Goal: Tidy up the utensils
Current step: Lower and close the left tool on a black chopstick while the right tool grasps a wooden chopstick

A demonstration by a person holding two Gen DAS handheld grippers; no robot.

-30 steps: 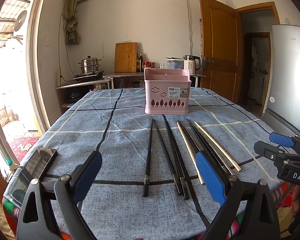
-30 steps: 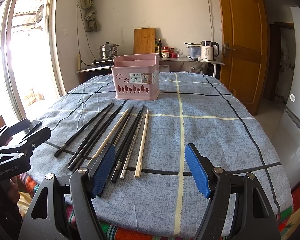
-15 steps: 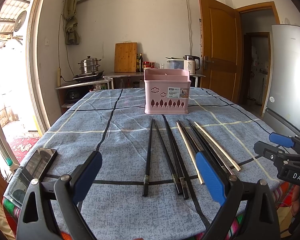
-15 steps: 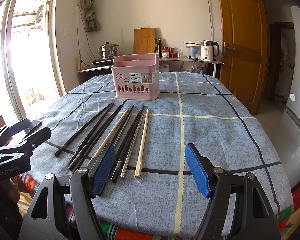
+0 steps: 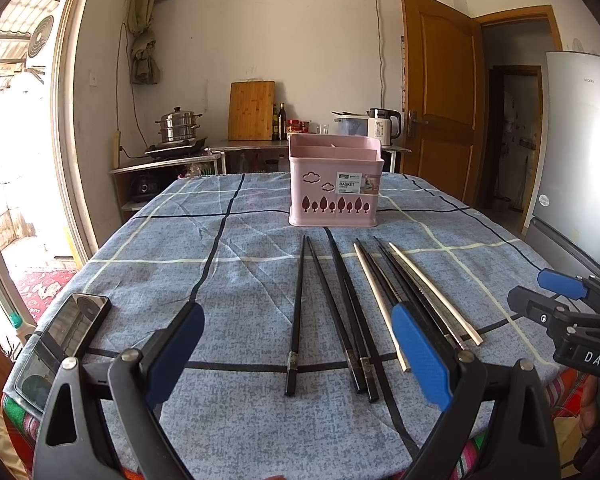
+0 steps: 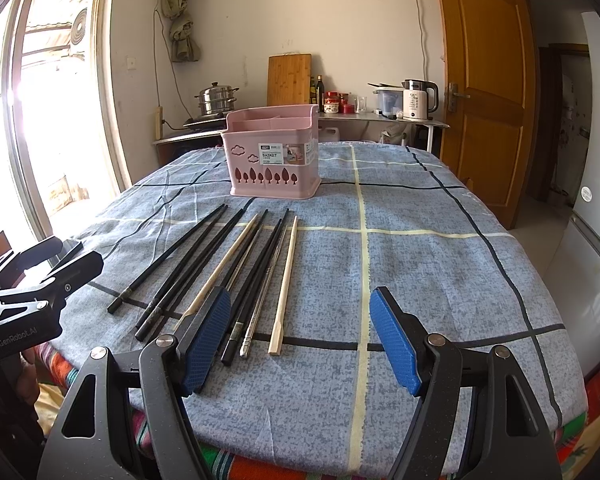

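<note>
Several chopsticks lie side by side on the blue checked tablecloth: black ones [image 5: 297,312], pale wooden ones [image 5: 434,286] and a metal one [image 6: 265,296]. A pink utensil basket [image 5: 334,182] stands upright behind them, also in the right wrist view [image 6: 274,160]. My left gripper [image 5: 296,354] is open and empty above the near ends of the chopsticks. My right gripper [image 6: 300,336] is open and empty, just right of the wooden chopstick [image 6: 286,280]. Each gripper shows at the edge of the other's view.
A phone [image 5: 66,336] lies at the table's near left corner. A fridge [image 5: 576,160] stands to the right, a wooden door [image 5: 440,100] behind. A counter with a steamer pot [image 5: 178,128], cutting board [image 5: 252,110] and kettle [image 5: 382,126] lines the back wall.
</note>
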